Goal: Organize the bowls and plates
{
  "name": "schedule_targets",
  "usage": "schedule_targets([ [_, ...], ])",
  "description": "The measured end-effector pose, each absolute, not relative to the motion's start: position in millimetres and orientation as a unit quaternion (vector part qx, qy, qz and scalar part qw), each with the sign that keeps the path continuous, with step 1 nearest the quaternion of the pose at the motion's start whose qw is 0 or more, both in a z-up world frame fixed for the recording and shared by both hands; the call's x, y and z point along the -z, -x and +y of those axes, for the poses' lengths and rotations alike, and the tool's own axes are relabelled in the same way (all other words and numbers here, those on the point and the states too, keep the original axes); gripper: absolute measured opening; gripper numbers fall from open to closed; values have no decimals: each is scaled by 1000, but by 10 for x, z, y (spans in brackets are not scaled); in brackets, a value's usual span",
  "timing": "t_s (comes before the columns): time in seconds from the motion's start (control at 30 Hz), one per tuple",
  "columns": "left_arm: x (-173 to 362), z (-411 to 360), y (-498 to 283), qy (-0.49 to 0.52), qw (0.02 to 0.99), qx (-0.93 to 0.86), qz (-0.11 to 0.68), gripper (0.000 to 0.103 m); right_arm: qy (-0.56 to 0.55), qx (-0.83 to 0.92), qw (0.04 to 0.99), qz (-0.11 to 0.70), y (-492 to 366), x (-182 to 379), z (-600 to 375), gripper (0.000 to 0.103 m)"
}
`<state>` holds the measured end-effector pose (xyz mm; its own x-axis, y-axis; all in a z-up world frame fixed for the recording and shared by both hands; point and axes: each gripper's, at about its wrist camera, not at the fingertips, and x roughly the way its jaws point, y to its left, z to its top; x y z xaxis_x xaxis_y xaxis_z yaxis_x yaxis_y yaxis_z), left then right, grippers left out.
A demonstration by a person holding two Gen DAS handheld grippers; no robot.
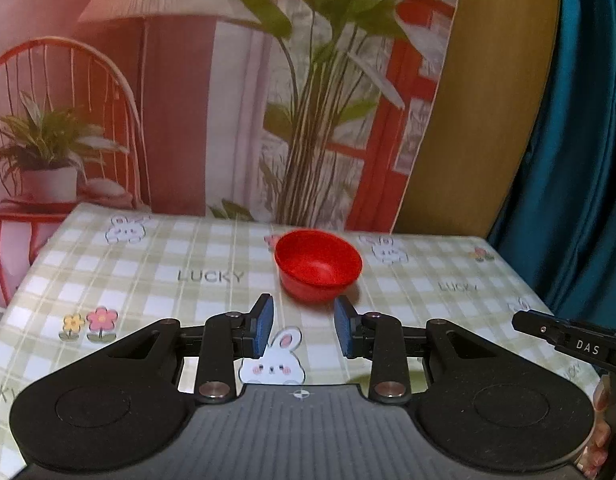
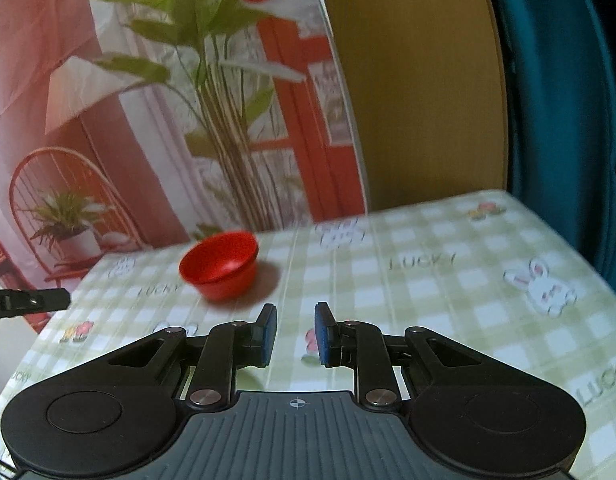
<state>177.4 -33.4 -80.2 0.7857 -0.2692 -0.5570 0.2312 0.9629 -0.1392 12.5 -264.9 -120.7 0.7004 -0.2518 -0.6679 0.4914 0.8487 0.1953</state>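
A red bowl (image 1: 318,265) stands upright on the green checked tablecloth (image 1: 156,272), near the table's far edge. It also shows in the right wrist view (image 2: 220,265), to the upper left. My left gripper (image 1: 304,328) is open and empty, just short of the bowl and above the cloth. My right gripper (image 2: 295,334) is open and empty, to the right of the bowl and nearer than it. The tip of the right gripper (image 1: 567,338) shows at the right edge of the left wrist view. The left one (image 2: 28,302) shows at the left edge of the right wrist view.
A printed backdrop (image 1: 188,100) with plants and a red chair hangs behind the table. A tan panel (image 1: 487,120) and a teal curtain (image 1: 587,140) stand at the back right. The table's right edge (image 2: 567,248) runs close to the curtain.
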Motion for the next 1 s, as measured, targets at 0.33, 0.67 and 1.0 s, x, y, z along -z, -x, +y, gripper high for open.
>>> schedule_targets([
  [0.33, 804, -342, -1977, 29, 949, 128, 288, 35, -155, 194, 914, 322, -320, 1096, -2818, 21],
  [0.67, 870, -362, -2158, 12, 950, 114, 290, 35, -157, 187, 914, 325, -535, 1176, -2895, 21],
  [1.0, 970, -422, -2422, 20, 945, 119, 305, 45, -164, 180, 908, 342, -803, 1343, -3028, 21],
])
